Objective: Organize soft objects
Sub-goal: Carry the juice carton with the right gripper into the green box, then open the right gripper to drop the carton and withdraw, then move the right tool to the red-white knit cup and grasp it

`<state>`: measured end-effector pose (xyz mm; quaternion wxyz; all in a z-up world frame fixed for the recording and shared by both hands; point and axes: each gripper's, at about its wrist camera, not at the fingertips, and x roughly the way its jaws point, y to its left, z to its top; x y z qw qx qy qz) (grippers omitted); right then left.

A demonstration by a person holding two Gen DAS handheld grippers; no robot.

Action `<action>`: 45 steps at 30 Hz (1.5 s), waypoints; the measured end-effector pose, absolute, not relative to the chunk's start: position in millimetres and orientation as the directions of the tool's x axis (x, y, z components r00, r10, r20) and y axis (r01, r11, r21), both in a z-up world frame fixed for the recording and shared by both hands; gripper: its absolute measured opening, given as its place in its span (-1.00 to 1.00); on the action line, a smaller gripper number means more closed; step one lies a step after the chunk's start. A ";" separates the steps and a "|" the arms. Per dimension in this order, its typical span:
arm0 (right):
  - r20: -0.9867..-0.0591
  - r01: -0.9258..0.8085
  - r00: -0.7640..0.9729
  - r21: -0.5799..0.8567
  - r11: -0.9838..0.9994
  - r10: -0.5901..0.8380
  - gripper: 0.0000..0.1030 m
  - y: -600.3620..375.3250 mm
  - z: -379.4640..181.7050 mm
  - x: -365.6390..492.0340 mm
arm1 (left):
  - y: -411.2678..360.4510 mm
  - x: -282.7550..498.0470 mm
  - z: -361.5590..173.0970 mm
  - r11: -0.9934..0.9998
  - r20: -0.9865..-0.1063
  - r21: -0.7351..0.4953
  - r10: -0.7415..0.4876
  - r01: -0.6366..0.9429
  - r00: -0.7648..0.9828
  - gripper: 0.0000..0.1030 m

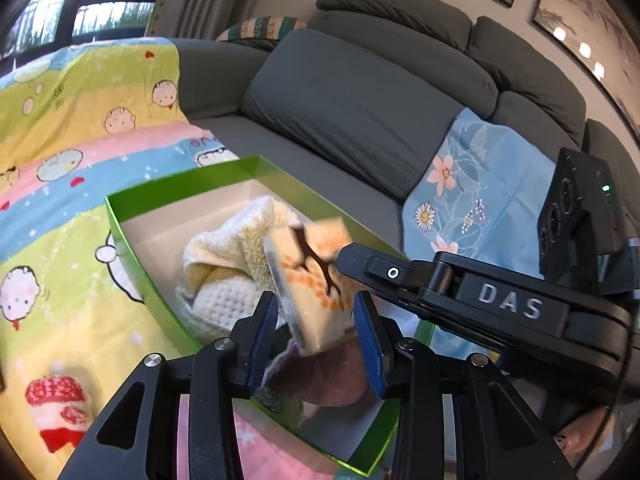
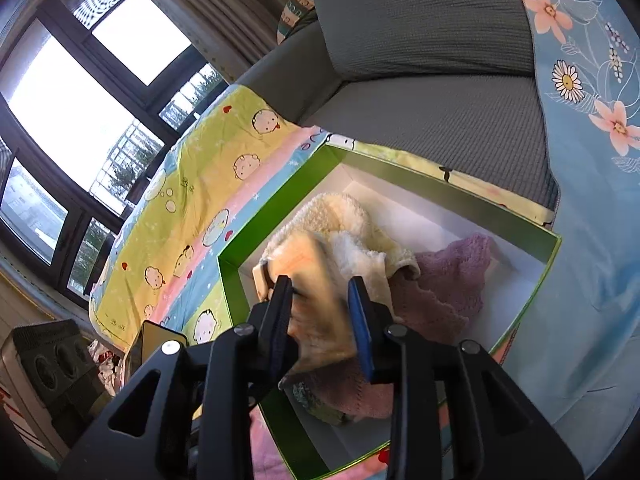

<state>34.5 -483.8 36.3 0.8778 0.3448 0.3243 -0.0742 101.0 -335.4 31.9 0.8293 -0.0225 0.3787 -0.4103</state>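
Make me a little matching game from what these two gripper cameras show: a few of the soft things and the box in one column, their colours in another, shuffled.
Things:
1. box rim
2. knitted cloth lying in the box
3. fluffy towel in the box
4. floral cloth draped on the sofa

Colours:
A. light blue with pink flowers
B. bright green
C. cream
D. mauve pink

Pairs: 1-B, 2-D, 3-C, 4-A
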 end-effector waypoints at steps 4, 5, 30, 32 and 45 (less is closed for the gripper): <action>-0.616 0.355 0.784 0.551 0.755 0.082 -0.07 -483.1 39.9 34.0 | -322.3 99.0 39.1 0.675 -0.609 -0.342 -0.689 0.654 0.393 -0.16; -0.612 0.351 0.787 0.552 0.757 0.081 0.02 -482.3 41.0 33.5 | -318.7 98.6 40.3 0.683 -0.612 -0.336 -0.682 0.648 0.402 -0.05; -0.546 0.226 0.826 0.552 0.803 0.143 0.77 -446.2 60.5 40.0 | -197.4 107.5 -5.8 0.891 -0.743 -0.293 -0.441 0.347 0.503 0.50; -0.546 0.223 0.825 0.551 0.804 0.146 0.77 -446.0 59.8 40.8 | -197.8 109.8 -13.0 0.895 -0.756 -0.293 -0.432 0.336 0.492 0.50; -0.491 0.018 0.787 0.623 0.782 0.374 0.79 -417.5 67.6 48.5 | -194.3 116.9 -29.9 0.899 -0.757 -0.329 -0.434 0.287 0.490 0.50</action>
